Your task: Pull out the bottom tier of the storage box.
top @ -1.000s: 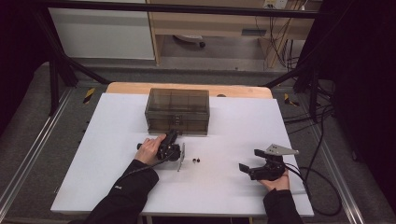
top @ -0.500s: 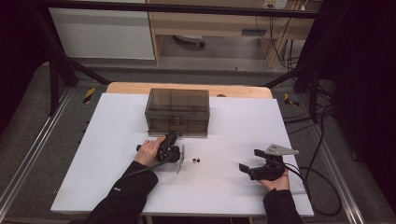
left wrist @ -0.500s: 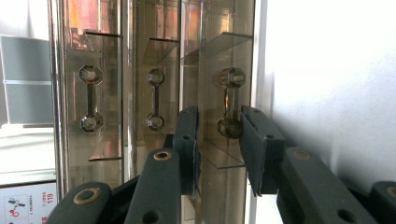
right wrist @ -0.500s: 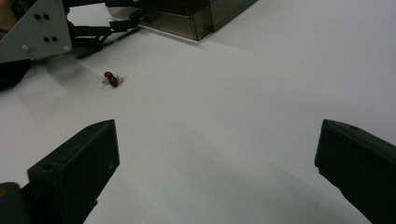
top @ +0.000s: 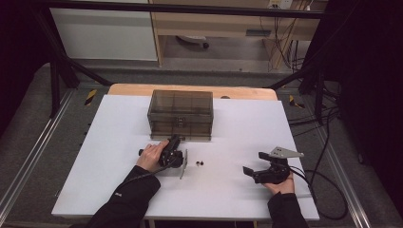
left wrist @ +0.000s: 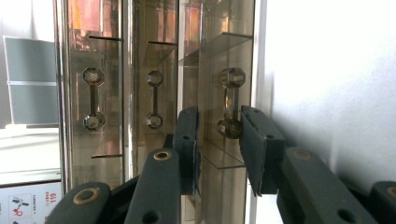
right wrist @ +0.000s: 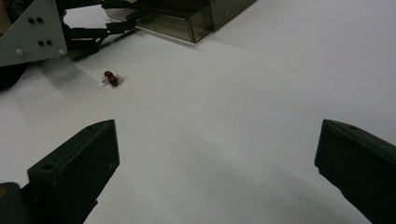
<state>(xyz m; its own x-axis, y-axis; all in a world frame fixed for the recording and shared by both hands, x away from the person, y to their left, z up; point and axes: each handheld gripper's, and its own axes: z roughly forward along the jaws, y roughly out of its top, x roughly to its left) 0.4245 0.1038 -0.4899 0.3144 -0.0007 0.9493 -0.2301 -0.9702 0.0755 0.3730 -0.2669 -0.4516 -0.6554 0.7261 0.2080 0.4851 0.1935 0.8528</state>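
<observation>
Left gripper (left wrist: 218, 135) at the drawer box (top: 180, 114)

Its jaws straddle one drawer handle (left wrist: 230, 102) without clearly pinching it (box far-centre on table (top: 114, 190)); the right gripper (top: 254, 164) rests wide open, near right.

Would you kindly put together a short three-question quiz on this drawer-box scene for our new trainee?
1. True or false: the right claw stands open over bare table.
2. Which drawer handle does the left claw bracket in the left gripper view: A the leftmost, B the middle, C the rightmost?
3. What small thing lies on the white table between the two claws?

Key
1. True.
2. C; whether the pads press on it cannot be told.
3. A small dark red object with a clear part, near the smoky drawer box.
</observation>
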